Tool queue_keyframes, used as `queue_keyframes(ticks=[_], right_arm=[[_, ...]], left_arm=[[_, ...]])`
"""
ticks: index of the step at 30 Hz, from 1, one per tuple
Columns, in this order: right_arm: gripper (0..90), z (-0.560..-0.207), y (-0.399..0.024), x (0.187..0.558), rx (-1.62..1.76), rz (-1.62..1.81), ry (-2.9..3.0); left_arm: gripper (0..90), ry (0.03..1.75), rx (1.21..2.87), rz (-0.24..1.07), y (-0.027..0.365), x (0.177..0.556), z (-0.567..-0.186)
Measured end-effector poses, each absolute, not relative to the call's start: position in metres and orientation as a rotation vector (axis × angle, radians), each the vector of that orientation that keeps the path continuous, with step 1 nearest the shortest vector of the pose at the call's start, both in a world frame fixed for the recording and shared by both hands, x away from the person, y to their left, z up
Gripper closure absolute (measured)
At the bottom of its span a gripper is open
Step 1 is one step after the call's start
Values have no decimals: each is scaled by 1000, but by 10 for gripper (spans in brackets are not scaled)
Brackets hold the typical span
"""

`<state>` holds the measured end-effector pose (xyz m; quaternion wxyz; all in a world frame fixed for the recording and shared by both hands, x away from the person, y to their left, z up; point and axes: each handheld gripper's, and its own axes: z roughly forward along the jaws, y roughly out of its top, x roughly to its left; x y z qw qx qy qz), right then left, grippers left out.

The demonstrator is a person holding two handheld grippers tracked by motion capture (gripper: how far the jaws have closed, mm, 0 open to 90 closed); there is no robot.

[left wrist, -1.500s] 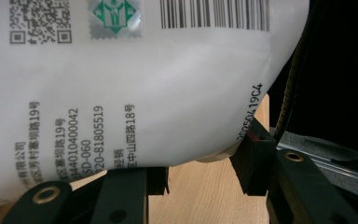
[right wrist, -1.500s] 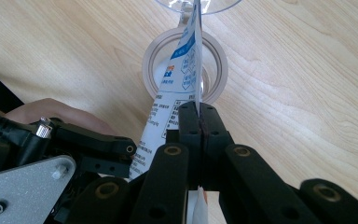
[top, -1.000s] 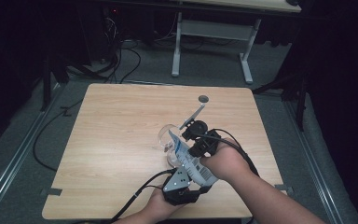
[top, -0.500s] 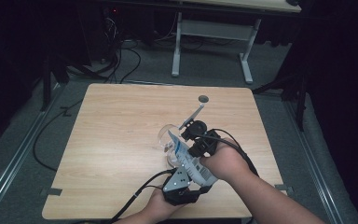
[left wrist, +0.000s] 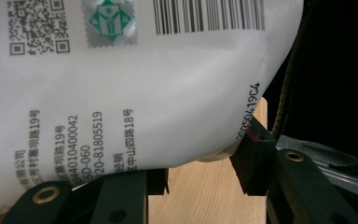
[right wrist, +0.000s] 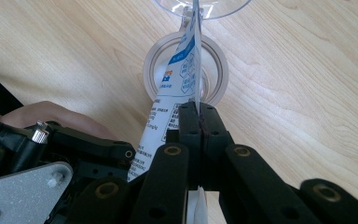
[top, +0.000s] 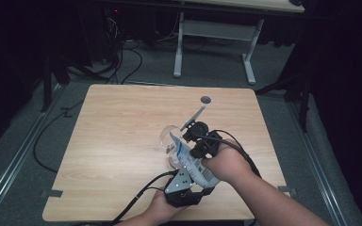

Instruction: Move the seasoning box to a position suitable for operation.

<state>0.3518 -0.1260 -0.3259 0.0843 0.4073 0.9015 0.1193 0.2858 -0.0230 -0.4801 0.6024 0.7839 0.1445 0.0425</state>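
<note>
Scene: a person at a light wooden surface [top: 122,141] works a two-jaw gripper in each hand, both holding one soft printed pouch [top: 191,160] over a clear glass [top: 169,139].
Pouch, location: near the front middle of the surface, tilted, its top corner leaning into the mouth of the glass; in the right gripper view its thin edge runs up from the jaws toward the glass rim.
Pouch, handling: likely light, limp plastic film, smooth and a little slippery; it bulges where it is full and flattens to a stiff seam at its edges, so the sealed edge looks the surest place to pinch.
Glass, handling: clear, probably rigid, fragile and easy to tip; best left standing rather than pushed by the pouch.
Left gripper [left wrist: 200,179]: held low at the front edge of the surface, jaws pointing up and away from the person; its jaws stand part way apart around the pouch's rounded bottom, the right one touching the film, though I cannot tell how firmly they press.
Right gripper [right wrist: 199,119]: jaws closed flat on the pouch's thin side seam, pointing toward the glass.
Hands: the right hand [top: 226,162] reaches in from the lower right, forearm angled across the front corner; the left hand [top: 162,207] sits just beneath it.
Other items: a slim spoon [top: 193,117] lies beyond the glass; a small dark disc [top: 206,100] rests farther back.
</note>
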Motion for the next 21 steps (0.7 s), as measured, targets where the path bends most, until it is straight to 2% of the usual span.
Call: queue_keyframes(ticks=[21], right_arm=[[900, -323, -121, 353, 1203, 340, 2691]], left_arm=[[613, 336, 1805, 99, -21, 287, -478]])
